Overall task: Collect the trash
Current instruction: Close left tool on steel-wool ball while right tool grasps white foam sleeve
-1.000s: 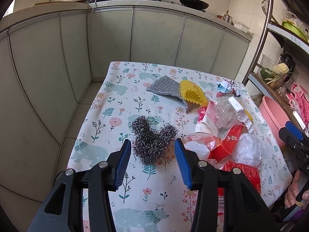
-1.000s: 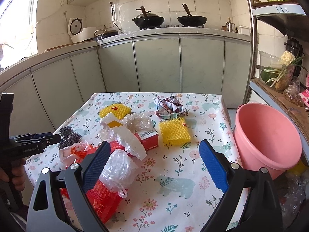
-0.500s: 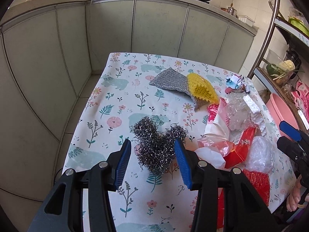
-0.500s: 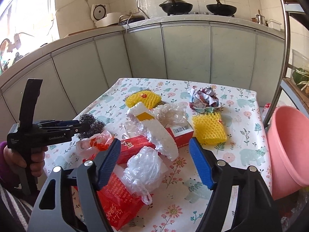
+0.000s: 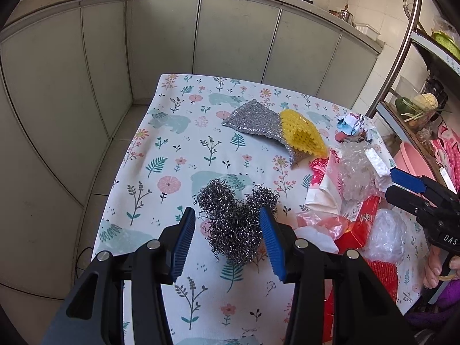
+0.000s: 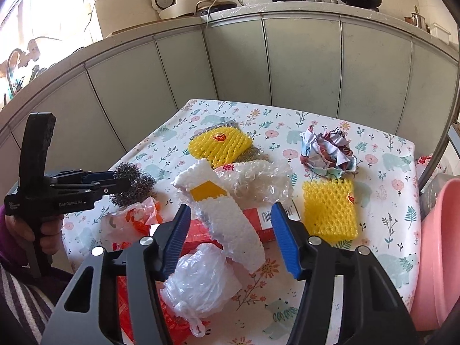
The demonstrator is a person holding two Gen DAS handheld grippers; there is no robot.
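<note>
Trash lies on a floral tablecloth point(image 5: 178, 149). A tangle of steel wool point(image 5: 235, 221) sits between the blue pads of my left gripper point(image 5: 227, 230), which stands open around it; the wool's edge is at the right pad. The right wrist view shows that left gripper point(image 6: 120, 182) beside the steel wool point(image 6: 135, 181). My right gripper point(image 6: 230, 221) hovers over a white foam strip point(image 6: 227, 215) lying on a red box point(image 6: 258, 224). Its jaws are closing with the strip between them, pads clear of it. A clear plastic bag point(image 6: 201, 281) lies just below.
Also on the table are two yellow foam nets point(image 6: 330, 207) point(image 6: 221, 145), crumpled printed paper point(image 6: 327, 152), bubble wrap point(image 6: 256, 181), an orange-and-white bag point(image 6: 132, 218) and a silver scouring cloth point(image 5: 253, 120). A pink bucket point(image 6: 437, 258) stands off the right edge. Cabinets wall the far side.
My right gripper swung left and forward over the pile, and its jaws narrowed around the foam strip. The left gripper edged closer to the steel wool, its jaws unchanged.
</note>
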